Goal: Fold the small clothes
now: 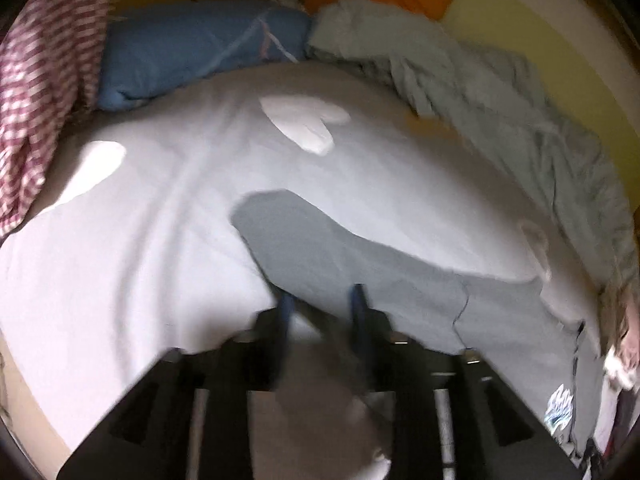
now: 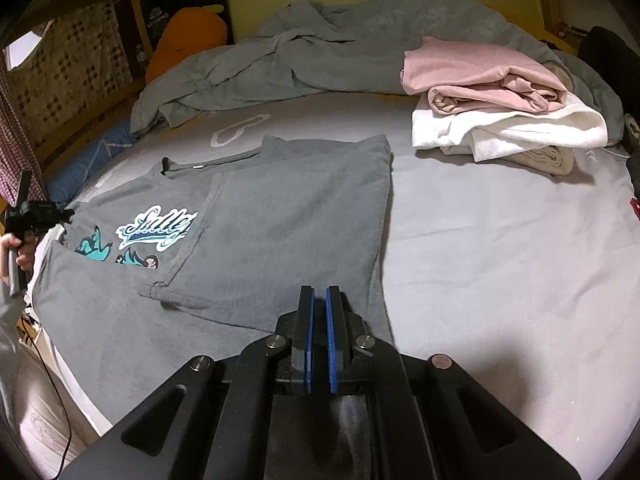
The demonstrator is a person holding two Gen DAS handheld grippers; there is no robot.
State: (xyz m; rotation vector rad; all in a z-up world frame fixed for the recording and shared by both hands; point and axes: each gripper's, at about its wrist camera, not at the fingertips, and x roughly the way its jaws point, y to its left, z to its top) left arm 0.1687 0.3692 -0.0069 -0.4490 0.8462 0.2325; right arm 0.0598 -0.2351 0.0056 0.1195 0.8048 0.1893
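Note:
A grey T-shirt (image 2: 256, 216) with a teal and white print lies flat on the bed's pale sheet (image 2: 500, 248), its right side folded over the middle. My right gripper (image 2: 320, 300) hovers at the shirt's near hem, jaws nearly closed with a thin gap and nothing between them. My left gripper (image 1: 322, 300) is open, its blue pads over the edge of the shirt's sleeve (image 1: 320, 240); that view is blurred. The left gripper also shows in the right wrist view (image 2: 60, 214), at the shirt's left edge.
A stack of folded pink and white clothes (image 2: 500, 104) sits at the back right. A rumpled grey blanket (image 2: 320, 48) lies along the far side. A blue pillow (image 1: 192, 48), an orange plush (image 2: 188, 36) and a checked cloth (image 1: 44, 80) lie at the left.

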